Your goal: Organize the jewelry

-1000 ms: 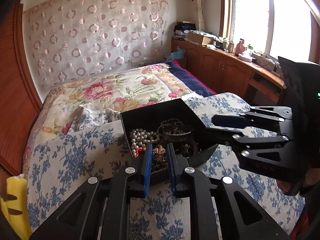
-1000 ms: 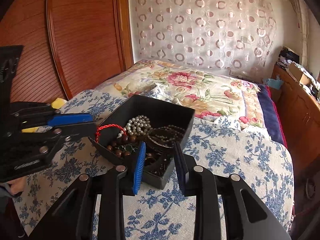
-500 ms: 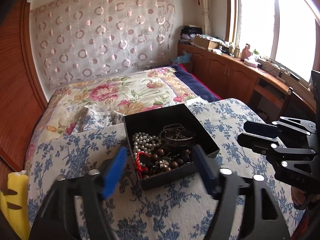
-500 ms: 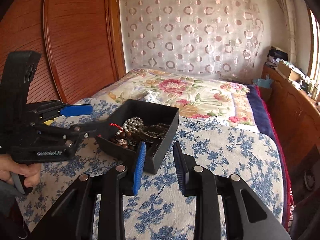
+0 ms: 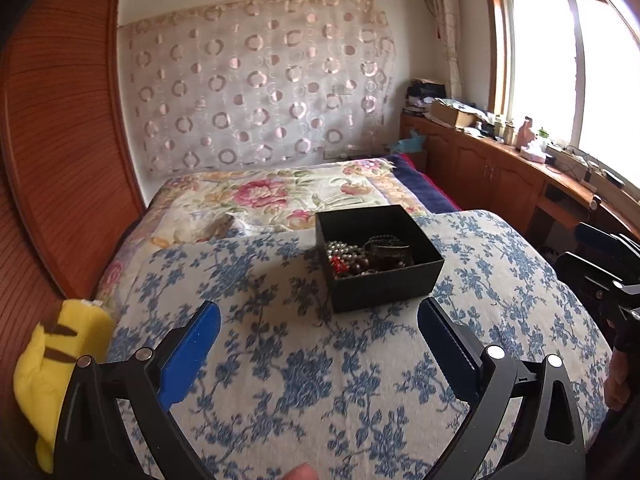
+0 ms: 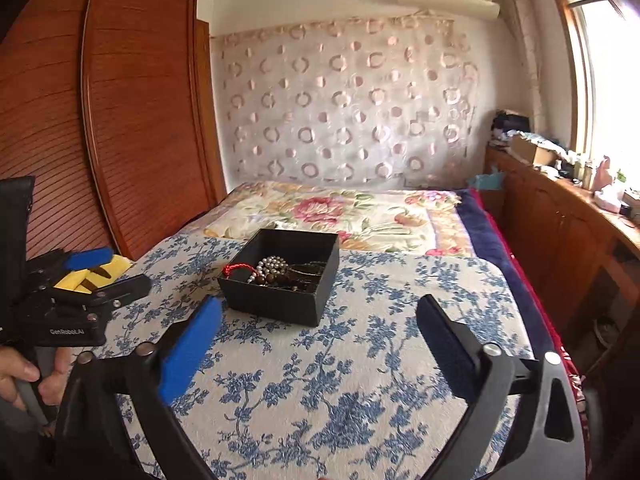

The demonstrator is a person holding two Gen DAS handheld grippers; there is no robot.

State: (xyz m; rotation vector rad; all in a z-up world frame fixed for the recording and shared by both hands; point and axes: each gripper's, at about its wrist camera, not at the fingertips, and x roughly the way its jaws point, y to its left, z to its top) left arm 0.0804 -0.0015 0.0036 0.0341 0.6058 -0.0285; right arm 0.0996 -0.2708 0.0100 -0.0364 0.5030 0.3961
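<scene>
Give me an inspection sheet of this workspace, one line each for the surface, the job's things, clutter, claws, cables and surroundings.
Surface: blue floral cloth spread over the bed, flat.
Job's things: open black box on the cloth, holding a pearl strand, a red cord and dark beads, tangled together.
Clutter: yellow plush toy at the cloth's edge.
Claws: left claw and right claw both opening, nothing between their pads, short of the box.
Cables: some on the window counter, too small to trace.
Surroundings: floral bedspread, patterned curtain, wooden wardrobe, bright window.
</scene>
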